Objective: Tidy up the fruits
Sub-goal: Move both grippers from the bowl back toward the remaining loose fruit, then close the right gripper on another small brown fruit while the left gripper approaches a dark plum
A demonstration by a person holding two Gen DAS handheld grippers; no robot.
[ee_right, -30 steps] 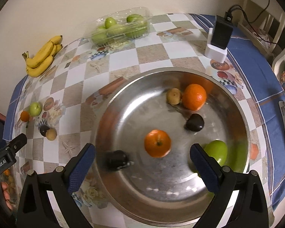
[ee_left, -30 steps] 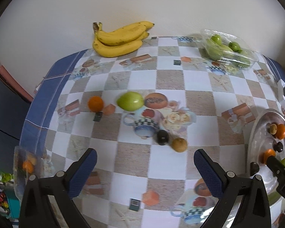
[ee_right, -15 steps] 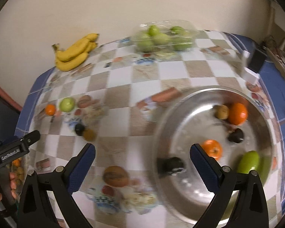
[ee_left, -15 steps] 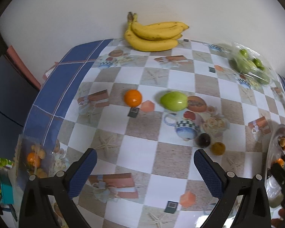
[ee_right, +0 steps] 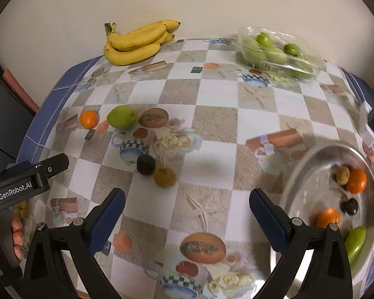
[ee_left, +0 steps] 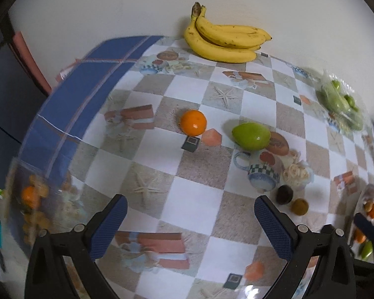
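Note:
An orange point(ee_left: 193, 125) point(ee_right: 89, 119) and a green fruit point(ee_left: 251, 136) point(ee_right: 121, 116) lie on the chequered tablecloth. Nearer me lie a dark round fruit point(ee_left: 284, 194) point(ee_right: 146, 164) and a brown round fruit point(ee_left: 299, 206) point(ee_right: 164, 177). My left gripper point(ee_left: 190, 226) hovers open and empty, short of the orange. My right gripper point(ee_right: 187, 219) is open and empty too, above bare cloth just below the brown fruit. The steel bowl point(ee_right: 309, 164) at the right holds two oranges point(ee_right: 357, 180), a green fruit point(ee_right: 355, 241), a dark fruit and a brown one.
A bunch of bananas point(ee_left: 224, 41) point(ee_right: 137, 42) rests against the back wall. A clear pack of green fruit point(ee_right: 279, 52) point(ee_left: 341, 102) sits at the back right. The table's blue border point(ee_left: 69, 94) marks its left edge. A hand point(ee_right: 15, 234) holds the left gripper's body.
Both views have swung left. The right gripper left the bowl, which now sits at the right edge, and faces the loose fruit. The left gripper moved closer to the orange.

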